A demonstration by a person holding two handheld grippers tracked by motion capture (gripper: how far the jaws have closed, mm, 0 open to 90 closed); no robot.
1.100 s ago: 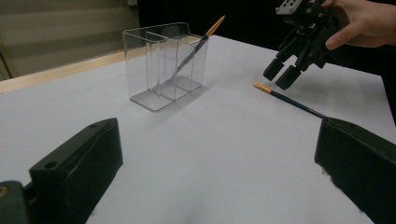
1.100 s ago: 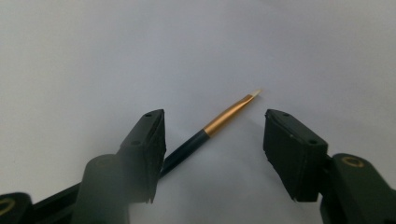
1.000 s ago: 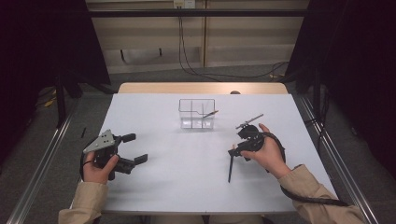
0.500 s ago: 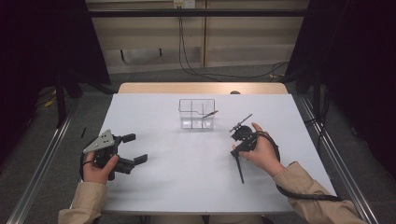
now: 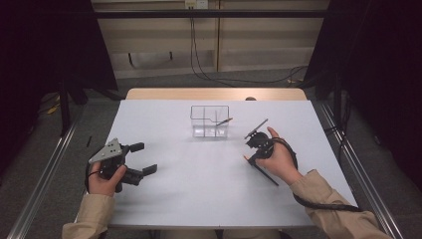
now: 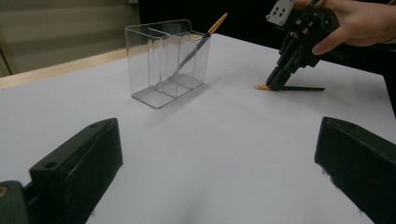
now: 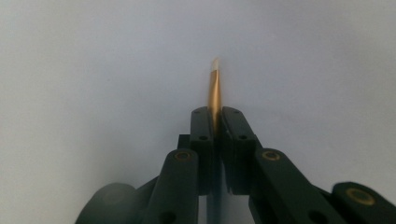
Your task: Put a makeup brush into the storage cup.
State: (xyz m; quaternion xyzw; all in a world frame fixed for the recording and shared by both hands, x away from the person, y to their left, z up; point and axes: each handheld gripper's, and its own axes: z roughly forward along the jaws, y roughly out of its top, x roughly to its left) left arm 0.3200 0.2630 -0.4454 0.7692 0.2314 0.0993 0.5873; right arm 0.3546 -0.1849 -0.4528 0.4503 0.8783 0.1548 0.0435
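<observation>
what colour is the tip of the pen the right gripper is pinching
Golden orange; the pen tip shows best in the right gripper view, sticking out past the right gripper.

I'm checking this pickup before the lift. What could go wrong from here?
The right gripper pinches the pencil near its orange end, so the long dark part may droop or swivel when lifted. The clear organizer already holds another pencil leaning across one compartment; dropping this one in could knock it or catch the rim.

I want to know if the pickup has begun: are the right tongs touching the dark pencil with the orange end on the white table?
Touching. In the right gripper view the right tongs stand closed on the pencil, both jaws pressed against it.
</observation>
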